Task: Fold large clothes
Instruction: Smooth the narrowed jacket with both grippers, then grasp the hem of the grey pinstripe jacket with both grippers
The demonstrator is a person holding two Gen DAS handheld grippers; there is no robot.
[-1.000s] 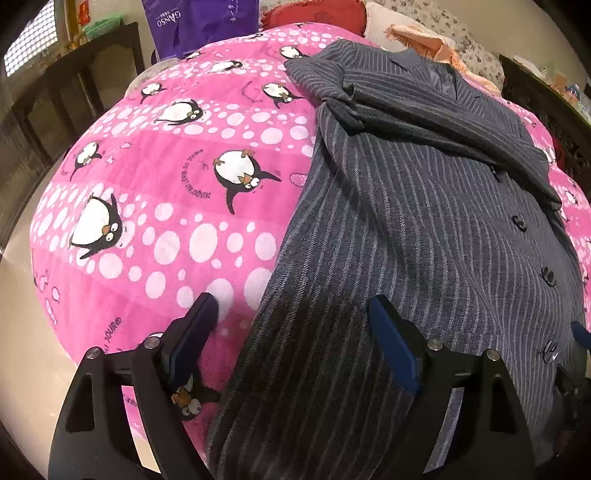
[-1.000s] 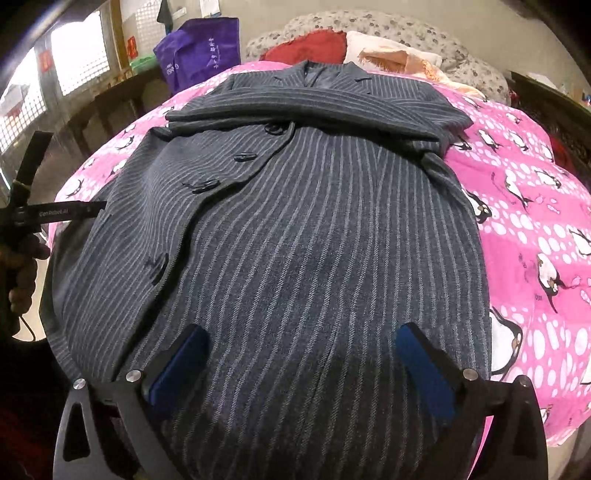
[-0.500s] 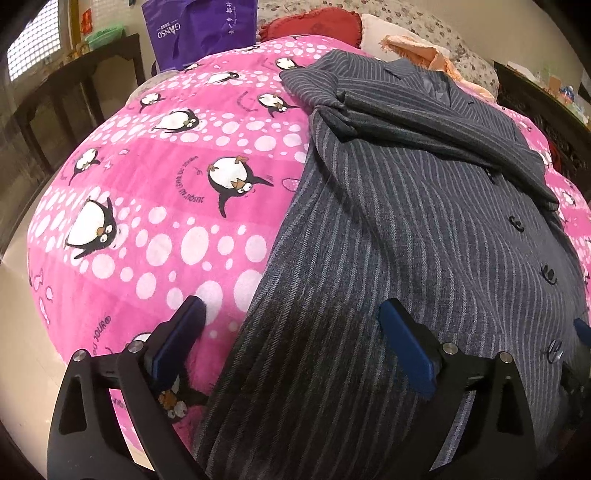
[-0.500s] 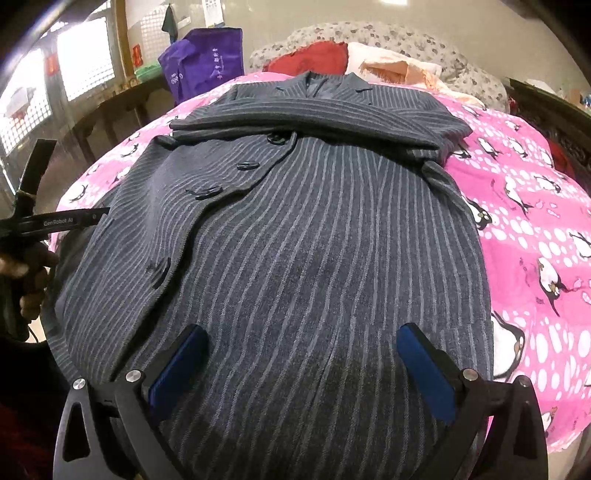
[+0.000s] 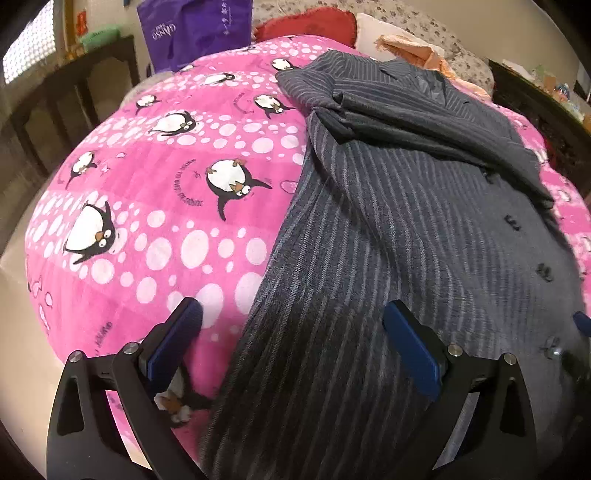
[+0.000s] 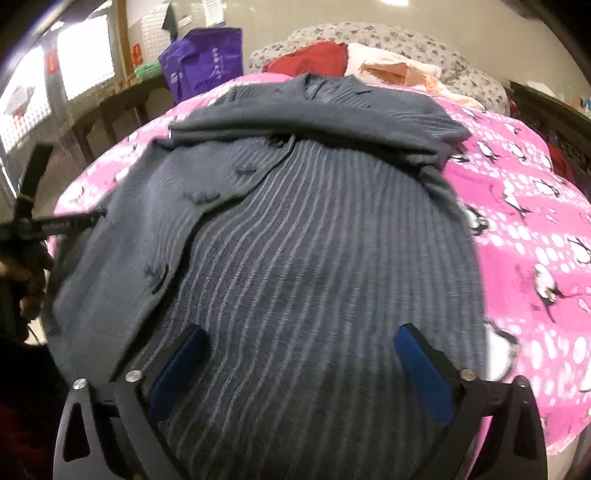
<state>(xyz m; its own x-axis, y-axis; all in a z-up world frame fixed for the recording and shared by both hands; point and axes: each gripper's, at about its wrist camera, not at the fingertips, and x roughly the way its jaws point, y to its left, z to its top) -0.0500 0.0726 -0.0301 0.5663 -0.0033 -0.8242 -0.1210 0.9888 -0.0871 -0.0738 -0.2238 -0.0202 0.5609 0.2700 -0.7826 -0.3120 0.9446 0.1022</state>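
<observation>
Both tongs (image 5: 291,343) (image 6: 299,354) agape above coat (image 6: 314,240)

We count one dark grey pinstriped wool coat (image 6: 314,236), one pink penguin-print quilt (image 5: 155,192), one purple shopping bag (image 6: 207,62), one red cushion (image 5: 306,22), two black grippers with blue pads, left (image 5: 291,332), right (image 6: 301,354)

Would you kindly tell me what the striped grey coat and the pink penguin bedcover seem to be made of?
Grey pinstriped coat: apparently thick woven wool or a wool blend, matte, with a visible herringbone-like weave. Pink penguin-print bedcover: probably quilted cotton or polyester, soft and matte, with faint stitched seams.
</observation>
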